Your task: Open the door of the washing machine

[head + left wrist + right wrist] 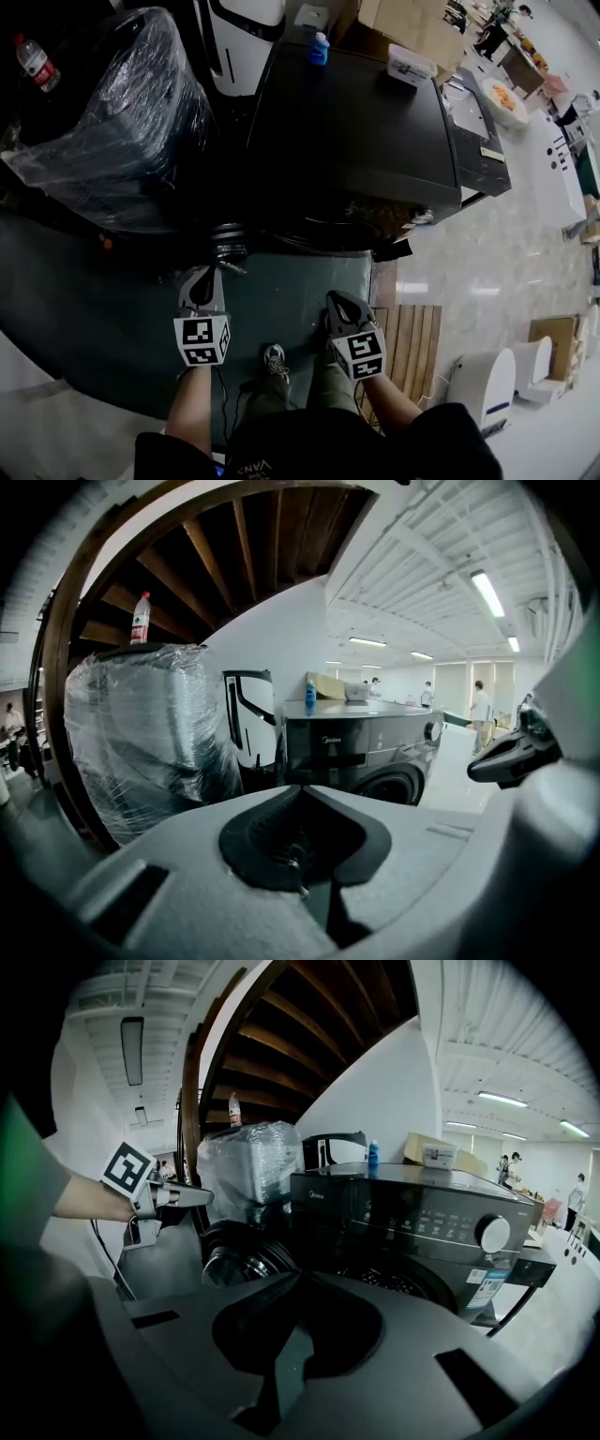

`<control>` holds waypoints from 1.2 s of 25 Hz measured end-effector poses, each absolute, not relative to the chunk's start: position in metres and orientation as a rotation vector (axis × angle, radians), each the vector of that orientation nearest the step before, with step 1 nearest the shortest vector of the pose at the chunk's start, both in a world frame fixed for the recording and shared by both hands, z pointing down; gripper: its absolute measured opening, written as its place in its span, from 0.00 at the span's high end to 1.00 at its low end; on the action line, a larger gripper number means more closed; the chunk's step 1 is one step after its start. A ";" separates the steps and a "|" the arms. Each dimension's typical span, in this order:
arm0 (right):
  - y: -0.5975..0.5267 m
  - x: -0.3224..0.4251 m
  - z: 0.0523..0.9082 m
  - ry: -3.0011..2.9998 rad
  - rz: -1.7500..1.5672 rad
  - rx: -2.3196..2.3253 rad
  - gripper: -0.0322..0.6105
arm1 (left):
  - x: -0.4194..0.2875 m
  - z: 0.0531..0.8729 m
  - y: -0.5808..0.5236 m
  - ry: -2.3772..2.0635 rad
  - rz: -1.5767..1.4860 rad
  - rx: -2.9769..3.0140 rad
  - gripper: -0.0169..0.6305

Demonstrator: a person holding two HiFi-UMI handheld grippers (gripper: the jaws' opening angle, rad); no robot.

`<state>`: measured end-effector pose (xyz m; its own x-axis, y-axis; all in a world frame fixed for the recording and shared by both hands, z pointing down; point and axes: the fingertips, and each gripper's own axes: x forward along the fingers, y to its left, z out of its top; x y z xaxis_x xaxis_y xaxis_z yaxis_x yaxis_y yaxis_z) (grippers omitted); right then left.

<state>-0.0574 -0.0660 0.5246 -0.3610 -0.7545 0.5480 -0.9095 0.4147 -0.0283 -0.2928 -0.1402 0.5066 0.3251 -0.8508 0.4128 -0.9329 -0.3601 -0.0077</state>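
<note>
A large white hall with strip lights on the ceiling and a glossy pale floor (487, 272) is seen, with the dark wooden underside of a staircase (309, 1026) overhead. The dark grey front-loading washing machine (356, 122) is stood at the far edge of a dark green mat (94, 309), and its round glass-centred door (236, 1255) is swung open to the left of the drum opening (394, 1283). The left tongs (202, 277) are held near the open door, apart from it as far as can be judged, with the jaws clenched on nothing. The right tongs (339, 305) are held further right, before the drum opening, likewise clenched and empty. On the machine's top a small blue bottle (320, 49) and a white box (411, 66) are placed. To the machine's left a white and black appliance (246, 37) and a bulky object wrapped in clear plastic film (122, 122) are stood, and a clear water bottle with a red cap (34, 60) is seen above the latter. A slatted wooden pallet (410, 347) is laid beside the mat.
</note>
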 end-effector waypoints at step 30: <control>0.041 -0.008 0.375 -2.209 0.333 1.915 0.94 | -0.200 0.356 -0.026 -1.244 0.373 2.835 0.95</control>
<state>-0.0076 0.0406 0.3751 -0.1411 -0.9452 0.2945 -0.9900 0.1356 -0.0392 -0.2004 -0.0259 0.3563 0.6533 -0.7224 0.2267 -0.7279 -0.6817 -0.0745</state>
